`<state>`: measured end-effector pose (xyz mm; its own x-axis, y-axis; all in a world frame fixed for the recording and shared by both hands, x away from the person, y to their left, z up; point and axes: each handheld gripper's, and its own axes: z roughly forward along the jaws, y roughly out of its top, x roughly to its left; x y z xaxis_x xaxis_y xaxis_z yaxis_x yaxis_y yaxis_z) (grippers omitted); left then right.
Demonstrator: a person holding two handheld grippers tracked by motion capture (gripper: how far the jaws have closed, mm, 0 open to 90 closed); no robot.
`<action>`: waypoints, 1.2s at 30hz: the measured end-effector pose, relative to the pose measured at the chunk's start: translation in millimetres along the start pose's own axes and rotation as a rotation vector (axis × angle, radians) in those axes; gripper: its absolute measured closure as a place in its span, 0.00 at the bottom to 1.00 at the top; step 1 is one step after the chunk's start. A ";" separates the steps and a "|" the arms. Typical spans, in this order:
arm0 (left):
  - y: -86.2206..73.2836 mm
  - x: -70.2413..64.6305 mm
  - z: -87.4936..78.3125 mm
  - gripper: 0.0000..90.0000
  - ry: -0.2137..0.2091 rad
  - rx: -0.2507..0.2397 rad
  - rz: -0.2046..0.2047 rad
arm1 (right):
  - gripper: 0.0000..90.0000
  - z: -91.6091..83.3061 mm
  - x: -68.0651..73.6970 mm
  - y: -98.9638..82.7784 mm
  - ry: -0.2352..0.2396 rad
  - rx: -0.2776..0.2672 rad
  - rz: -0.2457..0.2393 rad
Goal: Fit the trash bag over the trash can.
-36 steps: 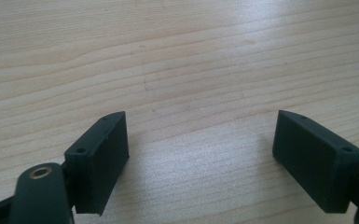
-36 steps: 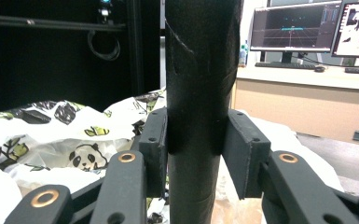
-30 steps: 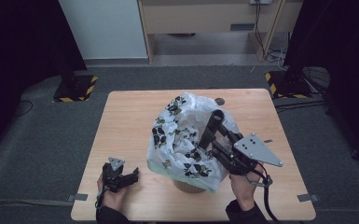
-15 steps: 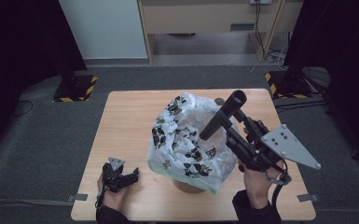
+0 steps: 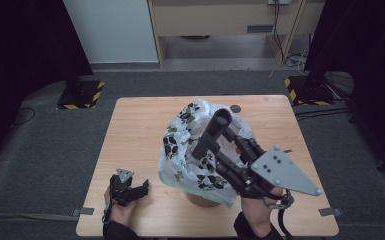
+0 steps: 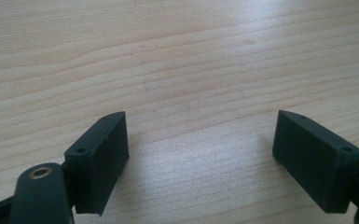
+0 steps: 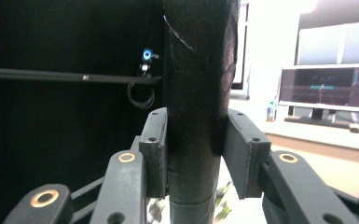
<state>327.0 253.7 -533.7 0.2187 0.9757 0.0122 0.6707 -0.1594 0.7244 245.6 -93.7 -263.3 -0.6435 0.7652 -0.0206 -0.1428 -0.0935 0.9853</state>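
Right gripper (image 5: 219,131) is clamped on a black tube (image 5: 212,131): in the right gripper view both pads (image 7: 155,149) press flat on the sides of the tube (image 7: 198,93), which stands upright between them. The hold is at the lower part of the tube, so most of it sticks out beyond the jaws. I judge this is to steer the free end while the hand stays back. In the high view the tube hangs above the bag (image 5: 190,150), a white plastic bag with a dark leaf print that lies near the middle of the table (image 5: 140,130) and reaches toward the near edge. A brown round thing (image 5: 202,200) shows under the near side of the bag; what it is I cannot tell.

Left gripper (image 5: 130,189) rests at the near left corner of the table. Its jaws stand apart, with nothing between them but bare wood (image 6: 191,70). It seems parked there to stay out of the way.

Compared with one second ago, the right gripper and its tube are higher and point more steeply up, away from the bag. The left gripper has kept its place, and the bag lies as before.
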 end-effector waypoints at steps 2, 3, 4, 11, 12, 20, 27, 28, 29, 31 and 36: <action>0.0 0.0 0.0 0.20 0.000 0.000 0.000 | 0.69 2.6 3.8 -12.7 0.009 0.029 0.006; 0.0 0.0 0.1 0.20 0.000 -0.001 0.000 | 0.69 3.8 5.1 -18.9 0.010 0.043 0.011; 0.0 0.0 0.0 0.20 0.000 0.000 0.000 | 0.69 5.1 6.3 -24.8 0.013 0.055 0.016; 0.0 0.0 0.1 0.20 0.000 -0.001 0.000 | 0.69 9.8 8.9 -50.9 -0.005 0.119 0.011; 0.0 0.0 0.1 0.20 0.000 -0.001 0.000 | 0.69 10.0 9.0 -53.3 -0.008 0.126 0.007; 0.0 -0.1 0.1 0.20 0.000 -0.001 0.000 | 0.69 10.8 9.4 -65.1 -0.018 0.161 0.005; 0.0 0.0 0.0 0.20 0.000 0.000 0.001 | 0.69 12.8 9.6 -73.2 -0.017 0.184 0.011; 0.0 0.0 0.0 0.20 0.000 0.000 0.000 | 0.69 13.1 9.5 -74.2 -0.017 0.188 0.011; 0.0 0.0 0.0 0.20 0.000 0.000 0.001 | 0.69 12.9 9.7 -74.8 -0.018 0.184 0.008; 0.0 0.0 0.0 0.20 0.000 0.000 0.001 | 0.69 12.5 10.0 -74.7 -0.018 0.186 0.008; 0.0 0.0 0.0 0.20 0.000 -0.001 0.000 | 0.69 9.5 7.9 -67.6 -0.021 0.165 0.007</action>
<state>327.0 253.7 -533.7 0.2190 0.9756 0.0125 0.6702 -0.1597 0.7248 257.2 -75.4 -328.4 -0.6277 0.7784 -0.0115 -0.0112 0.0057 0.9999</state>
